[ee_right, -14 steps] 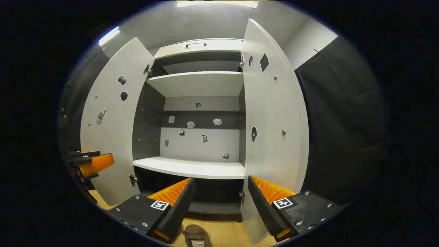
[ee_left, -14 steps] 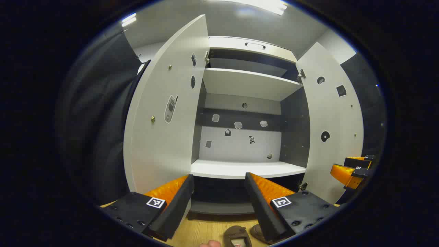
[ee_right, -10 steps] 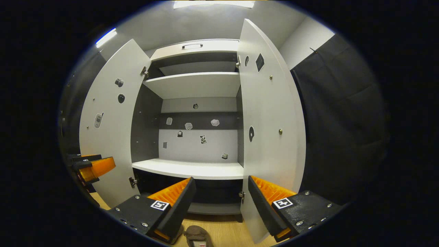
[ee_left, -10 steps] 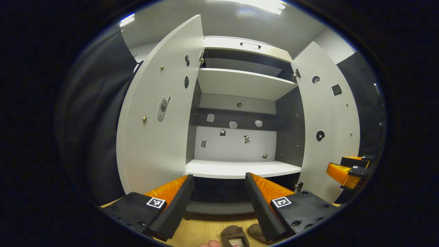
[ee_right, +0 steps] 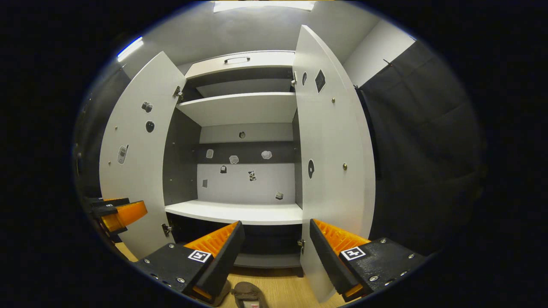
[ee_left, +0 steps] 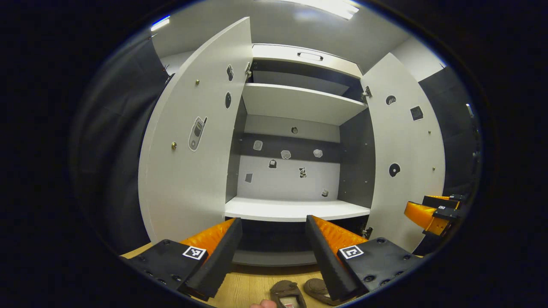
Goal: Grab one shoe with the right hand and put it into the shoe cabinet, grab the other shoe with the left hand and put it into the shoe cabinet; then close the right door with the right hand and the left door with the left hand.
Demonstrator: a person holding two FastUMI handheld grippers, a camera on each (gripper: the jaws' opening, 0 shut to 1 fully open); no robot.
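Left gripper view, left tool (ee_left: 274, 252): fingers spread wide with nothing between them, held low before the open shoe cabinet (ee_left: 295, 209).
Right gripper view, right tool (ee_right: 274, 252): likewise wide open and empty, pointed at the cabinet's lower part.
Shoes: both lie on the wooden floor (ee_left: 248, 291) just below the tools; in the left gripper view one brown shoe (ee_left: 286, 293) sits beside the other shoe (ee_left: 316, 287), close together, cut off at the lower edge. In the right gripper view one shoe (ee_right: 248, 294) shows between the fingers.
Doors: left door (ee_left: 188, 141) and right door (ee_right: 334, 154) both swung out wide; the right door's lower edge hangs close beside the right tool.
Shelves: the white lower shelf (ee_left: 295, 209) is bare, so by my judgement no shoe has been stowed yet.
Risk, grasp: the shoes lie so near each other that a wide-open descent could catch both or nudge the second away.
Risk, soft shoe: they look floppy; a pinch at the rim may fold and slip.
Risk, door: swinging the right tool up could knock the right door.
Risk, order: closing doors early would block the shelf.
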